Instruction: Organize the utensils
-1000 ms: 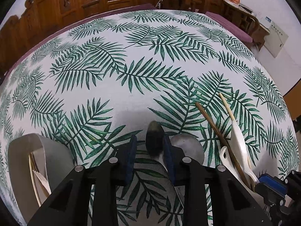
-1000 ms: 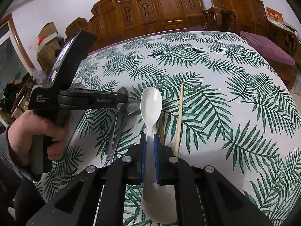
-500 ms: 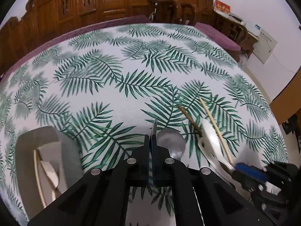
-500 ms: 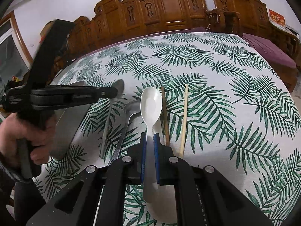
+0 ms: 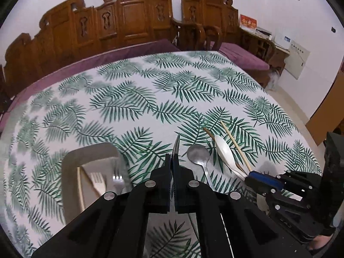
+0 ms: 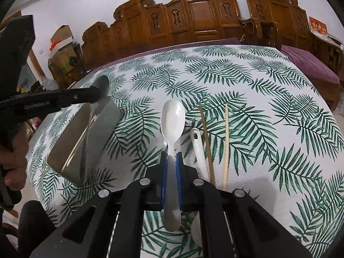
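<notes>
My left gripper is shut on a metal spoon, seen edge-on and held above the tablecloth. In the right wrist view the left gripper hangs over the far end of the grey tray. The right gripper is shut on the handle of a white spoon, bowl pointing forward. A second metal spoon lies on the cloth. Another white spoon rests beside a brown chopstick and a pale chopstick.
The grey tray sits at the left with two forks and a pale stick in it. A leaf-print cloth covers the table. Carved wooden benches stand behind. A person's hand holds the left tool.
The left gripper closed on the metal spoon, lifted it off the cloth and carried it left toward the tray. The right gripper kept its hold on the white spoon and shifted slightly.
</notes>
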`<state>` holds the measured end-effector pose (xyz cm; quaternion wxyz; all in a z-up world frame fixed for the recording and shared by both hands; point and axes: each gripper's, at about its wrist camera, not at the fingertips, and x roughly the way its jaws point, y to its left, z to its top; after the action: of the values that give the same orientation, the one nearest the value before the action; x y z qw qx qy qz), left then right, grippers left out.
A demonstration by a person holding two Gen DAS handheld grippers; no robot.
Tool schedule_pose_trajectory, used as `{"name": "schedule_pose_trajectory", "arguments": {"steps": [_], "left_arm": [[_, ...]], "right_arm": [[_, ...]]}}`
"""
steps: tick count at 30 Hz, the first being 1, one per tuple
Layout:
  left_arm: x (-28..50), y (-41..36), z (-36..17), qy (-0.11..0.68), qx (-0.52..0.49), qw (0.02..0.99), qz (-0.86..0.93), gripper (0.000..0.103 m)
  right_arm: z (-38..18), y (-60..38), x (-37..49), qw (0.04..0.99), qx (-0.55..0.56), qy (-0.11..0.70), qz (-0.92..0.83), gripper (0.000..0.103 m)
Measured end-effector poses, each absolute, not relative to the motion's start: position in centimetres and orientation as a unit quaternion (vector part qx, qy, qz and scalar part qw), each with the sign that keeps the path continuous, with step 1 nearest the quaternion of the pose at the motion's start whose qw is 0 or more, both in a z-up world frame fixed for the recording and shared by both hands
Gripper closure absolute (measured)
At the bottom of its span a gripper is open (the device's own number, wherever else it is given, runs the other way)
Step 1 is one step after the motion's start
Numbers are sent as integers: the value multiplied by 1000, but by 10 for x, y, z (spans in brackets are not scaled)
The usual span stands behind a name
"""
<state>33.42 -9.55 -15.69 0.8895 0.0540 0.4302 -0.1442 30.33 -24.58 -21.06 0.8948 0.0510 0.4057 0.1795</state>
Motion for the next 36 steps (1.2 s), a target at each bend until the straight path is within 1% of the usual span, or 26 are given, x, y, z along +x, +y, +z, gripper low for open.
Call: {"name": "schedule_pose_trajectory", "arguments": {"steps": [9, 17, 23, 30, 36], "left_arm": [[312, -70, -128, 405, 51, 903, -130, 102], [312, -31, -122, 400, 44, 910, -103, 102], [323, -4, -134, 409, 53, 908, -79, 102], [343, 13, -171, 440, 74, 893, -57, 102], [354, 18, -198, 465, 68, 881, -48, 102]], "right_arm": [[-179, -218, 281, 901, 24, 386, 196, 93], [-158, -191, 266, 902, 6, 372, 217, 93], [-154, -179, 264, 901, 3, 371, 223, 93], [-162, -169, 266, 896, -2, 382, 228, 93], [-169, -171, 269, 891, 8, 392, 228, 93]]}}
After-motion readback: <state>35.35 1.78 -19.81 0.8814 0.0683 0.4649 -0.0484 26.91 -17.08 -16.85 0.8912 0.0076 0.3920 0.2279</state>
